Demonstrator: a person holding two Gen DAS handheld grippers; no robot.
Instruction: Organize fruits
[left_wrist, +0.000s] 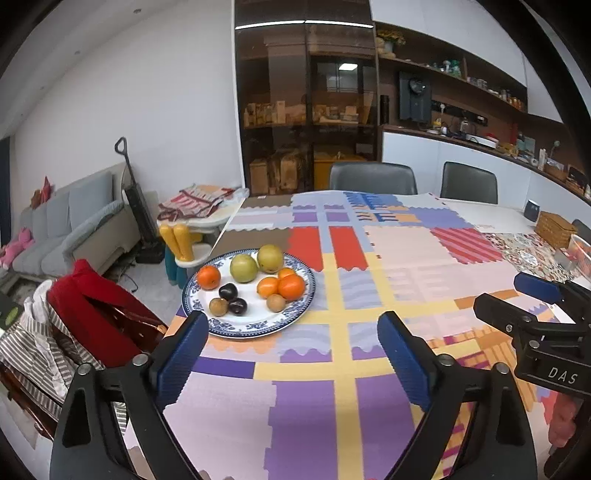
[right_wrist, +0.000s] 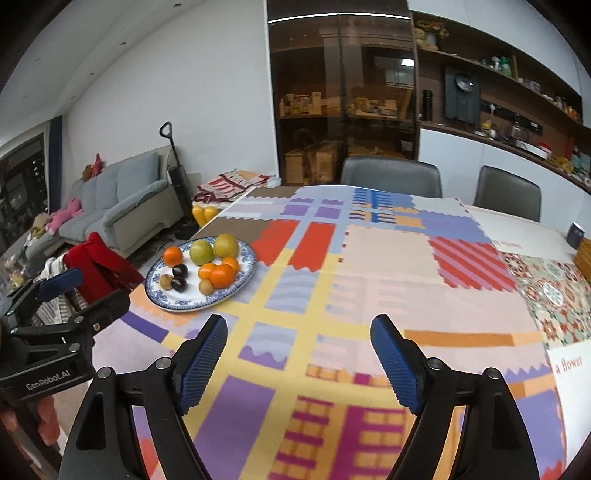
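Note:
A blue-and-white patterned plate sits near the table's left edge and holds several fruits: two green apples, several oranges, two dark plums and two brown kiwis. The plate also shows in the right wrist view. My left gripper is open and empty, hovering in front of the plate. My right gripper is open and empty, to the right of the plate, over the patchwork cloth. Each gripper is visible from the other's view: the right one, the left one.
A colourful patchwork cloth covers the table. A wicker basket and a dark cup stand at the far right. Two grey chairs stand behind the table. A chair with red clothing is at the left.

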